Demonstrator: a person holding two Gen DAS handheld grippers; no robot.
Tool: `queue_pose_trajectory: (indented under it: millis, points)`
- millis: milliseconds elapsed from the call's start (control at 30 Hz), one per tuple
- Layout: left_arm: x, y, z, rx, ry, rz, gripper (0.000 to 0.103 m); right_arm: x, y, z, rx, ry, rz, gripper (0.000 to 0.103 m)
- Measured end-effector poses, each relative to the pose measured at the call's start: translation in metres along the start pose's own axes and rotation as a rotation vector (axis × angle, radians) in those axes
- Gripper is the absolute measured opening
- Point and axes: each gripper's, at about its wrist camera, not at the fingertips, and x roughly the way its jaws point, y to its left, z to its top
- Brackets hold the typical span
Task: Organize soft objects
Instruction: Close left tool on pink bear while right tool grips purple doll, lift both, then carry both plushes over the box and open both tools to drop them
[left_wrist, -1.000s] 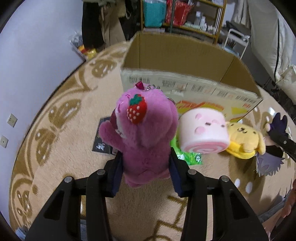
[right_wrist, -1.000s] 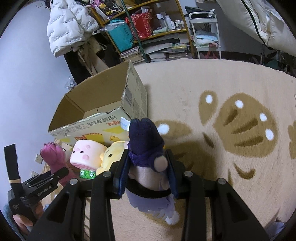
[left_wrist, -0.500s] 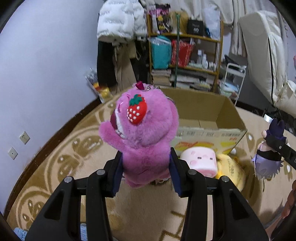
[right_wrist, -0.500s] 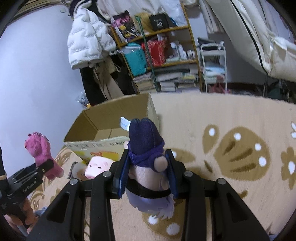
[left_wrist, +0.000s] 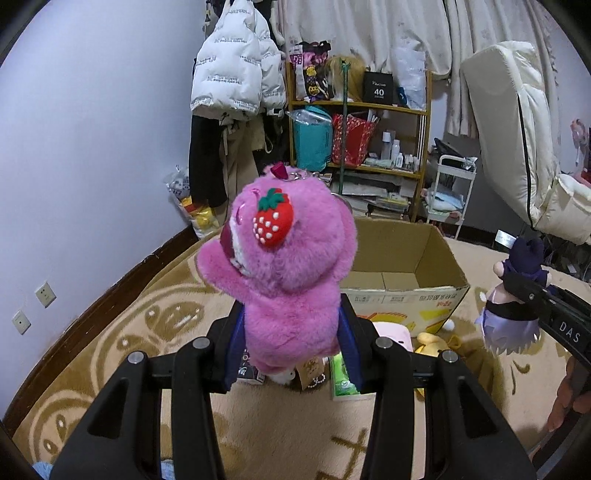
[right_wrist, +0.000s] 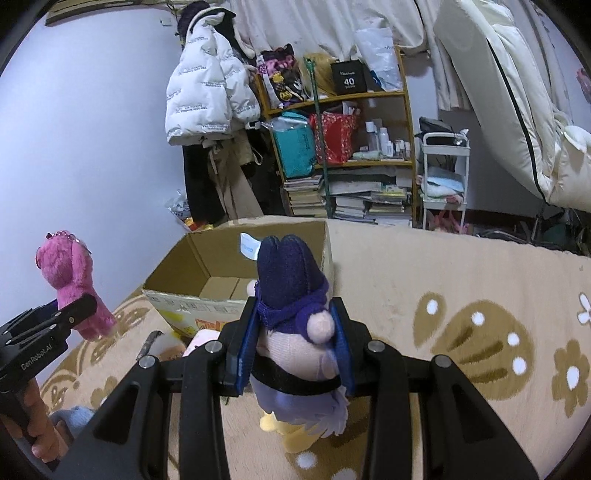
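My left gripper (left_wrist: 291, 345) is shut on a pink plush bear (left_wrist: 288, 273) with a strawberry patch, held upright above the carpet. My right gripper (right_wrist: 293, 349) is shut on a small doll with a dark purple hood (right_wrist: 295, 321), also lifted. Each gripper shows in the other's view: the doll (left_wrist: 517, 291) at the right, the bear (right_wrist: 72, 284) at the left. An open cardboard box (left_wrist: 402, 273) stands on the carpet just beyond both toys. Below it lie a pink roll-cake plush (left_wrist: 393, 332) and a yellow plush (left_wrist: 436, 341).
A green packet (left_wrist: 341, 376) and small cards lie on the patterned carpet (right_wrist: 461, 295) in front of the box. Behind stand a cluttered shelf (left_wrist: 362, 147), a hanging white jacket (left_wrist: 232, 70), a white trolley (right_wrist: 445, 177) and a folded mattress (left_wrist: 524, 147). A hand (right_wrist: 33, 424) grips the left tool.
Both grippers rose from the carpet with their toys and tilted up, so the box's open inside and the back of the room came into view. The grips are unchanged.
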Motion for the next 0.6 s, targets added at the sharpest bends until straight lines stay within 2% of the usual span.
queue_pose_trajectory:
  millis: [333,600]
  points:
    - [-0.008,-0.001,0.014,0.011,-0.089,-0.003,0.044,0.005,0.013,0.018,-0.072,-0.065,0.026,0.039]
    - [0.001,-0.008,0.035,0.03,-0.144,-0.014,0.044,0.011,0.024,0.043,-0.114,-0.129,0.049,0.039]
